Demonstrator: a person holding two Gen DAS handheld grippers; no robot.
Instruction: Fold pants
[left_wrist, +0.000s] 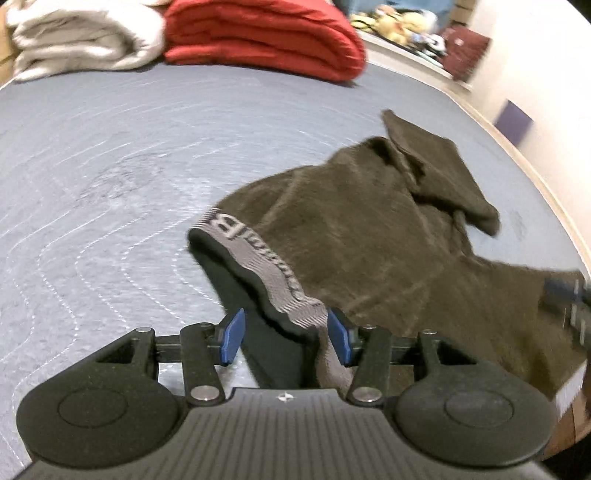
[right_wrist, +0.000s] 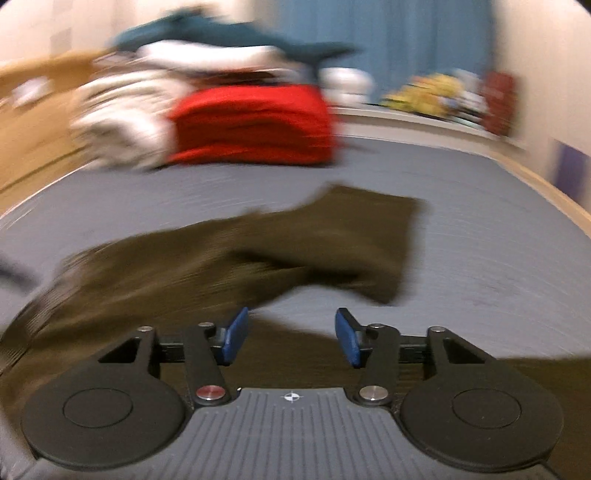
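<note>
Dark olive pants (left_wrist: 369, 236) lie crumpled on the grey quilted bed (left_wrist: 110, 184), with a grey lettered waistband (left_wrist: 258, 266) running toward my left gripper (left_wrist: 286, 336). The left gripper is open, and the waistband's near end lies between its blue pads (left_wrist: 232, 336). In the right wrist view the pants (right_wrist: 258, 251) stretch from lower left to a leg end at centre right, blurred by motion. My right gripper (right_wrist: 291, 338) is open, just above the pants' near edge, holding nothing.
A folded red blanket (left_wrist: 266, 33) and a white one (left_wrist: 81, 40) sit at the bed's far end, with a teal item on top in the right wrist view (right_wrist: 229, 33). A wooden bed rim (left_wrist: 517, 155) and wall run along the right.
</note>
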